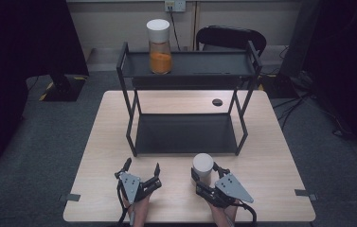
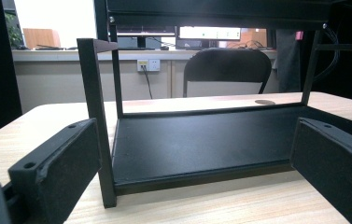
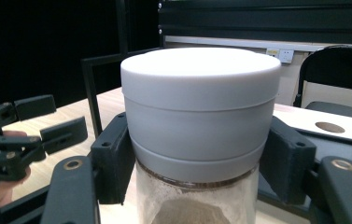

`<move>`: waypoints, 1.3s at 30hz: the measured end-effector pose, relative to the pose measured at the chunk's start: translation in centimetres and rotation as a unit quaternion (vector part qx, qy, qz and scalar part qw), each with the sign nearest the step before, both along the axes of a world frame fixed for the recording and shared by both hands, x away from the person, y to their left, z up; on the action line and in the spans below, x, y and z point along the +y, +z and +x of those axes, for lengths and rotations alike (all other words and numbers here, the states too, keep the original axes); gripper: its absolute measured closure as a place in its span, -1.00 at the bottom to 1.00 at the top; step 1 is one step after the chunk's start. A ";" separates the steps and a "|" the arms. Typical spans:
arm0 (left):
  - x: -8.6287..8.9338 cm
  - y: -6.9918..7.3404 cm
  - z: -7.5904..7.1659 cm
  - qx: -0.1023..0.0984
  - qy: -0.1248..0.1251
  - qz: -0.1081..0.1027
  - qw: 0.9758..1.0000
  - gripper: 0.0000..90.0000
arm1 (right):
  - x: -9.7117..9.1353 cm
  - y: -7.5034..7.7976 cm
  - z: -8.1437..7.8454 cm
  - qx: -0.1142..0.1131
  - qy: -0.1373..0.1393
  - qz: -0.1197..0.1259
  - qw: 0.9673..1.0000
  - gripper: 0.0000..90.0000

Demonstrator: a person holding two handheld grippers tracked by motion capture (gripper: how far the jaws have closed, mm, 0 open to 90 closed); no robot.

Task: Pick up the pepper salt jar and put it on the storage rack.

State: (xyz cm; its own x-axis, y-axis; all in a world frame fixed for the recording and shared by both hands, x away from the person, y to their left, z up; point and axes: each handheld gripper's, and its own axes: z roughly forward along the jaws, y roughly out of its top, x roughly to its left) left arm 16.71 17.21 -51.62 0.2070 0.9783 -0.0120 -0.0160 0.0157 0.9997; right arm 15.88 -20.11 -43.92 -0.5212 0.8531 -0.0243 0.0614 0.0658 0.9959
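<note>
The right gripper (image 1: pixel 204 176) is clamping its jaws on a clear glass jar with a tall white lid (image 1: pixel 202 165), near the front edge of the light wooden tabletop (image 1: pixel 100 142) and just in front of the black metal two-tier shelf rack (image 1: pixel 129 120). In the right gripper view, the two black jaws are pressing against opposite sides of that jar (image 3: pixel 200 126) right at the base of the lid, and a brownish powder is showing through the glass below.

Over on the other side, the left gripper (image 1: pixel 141 171) is resting near the tabletop's front edge with its jaws spread wide and nothing between them. In the left gripper view its jaws are framing the rack's lower shelf (image 2: pixel 201 140), which is lying bare.

On the rack's top shelf, at its left end, a second clear jar with a white lid and orange contents (image 1: pixel 159 47) is standing upright. A black chair (image 1: pixel 230 38) is sitting behind the tabletop.
</note>
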 end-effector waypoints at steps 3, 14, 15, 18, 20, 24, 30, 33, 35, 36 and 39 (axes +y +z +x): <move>0.0 0.0 0.0 0.000 0.000 0.000 1.000 -0.97 | 0.1 0.4 0.2 -0.003 0.001 -0.001 1.000 -0.23; 0.0 0.0 0.0 0.000 0.001 0.000 1.000 -0.98 | 0.5 2.9 1.6 -0.005 0.014 -0.009 1.000 -0.23; 0.0 0.0 0.0 0.000 0.001 0.000 1.000 -0.98 | 0.4 3.1 1.7 -0.006 0.016 -0.007 1.000 -0.23; 0.0 0.0 0.0 0.000 0.001 0.000 1.000 -0.97 | 0.3 3.7 2.1 -0.008 0.018 -0.002 1.000 -0.23; 0.0 0.0 0.0 0.000 0.001 0.000 1.000 -0.97 | 0.3 4.1 2.3 -0.011 0.017 -0.003 1.000 -0.23; 0.0 0.0 0.0 0.000 0.001 0.000 1.000 -0.97 | 0.1 5.0 2.7 -0.017 0.016 -0.003 1.000 -0.23; 0.0 0.0 0.0 0.000 0.001 0.000 1.000 -0.97 | 0.0 6.6 3.4 -0.025 0.012 -0.003 1.000 -0.23; 0.0 0.0 0.0 0.000 0.001 0.000 1.000 -0.97 | -0.1 7.2 3.8 -0.027 0.013 0.000 1.000 -0.23; 0.0 0.0 0.0 0.000 0.001 0.000 1.000 -0.97 | -0.2 7.6 4.1 -0.029 0.013 0.002 1.000 -0.23; 0.0 0.0 0.0 0.000 0.001 0.000 1.000 -0.97 | -0.2 7.8 4.3 -0.030 0.012 0.001 0.999 -0.23; 0.0 0.0 0.0 0.001 0.001 0.000 1.000 -0.97 | -0.3 8.4 4.6 -0.032 0.011 0.000 0.999 -0.23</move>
State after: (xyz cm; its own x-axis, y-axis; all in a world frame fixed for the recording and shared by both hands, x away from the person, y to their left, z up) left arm 16.70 17.17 -51.60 0.2046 0.9788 -0.0116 -0.0150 0.0150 0.9998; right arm 20.45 -20.37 -35.53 -0.5370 0.8416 -0.0586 -0.0041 0.0668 0.9978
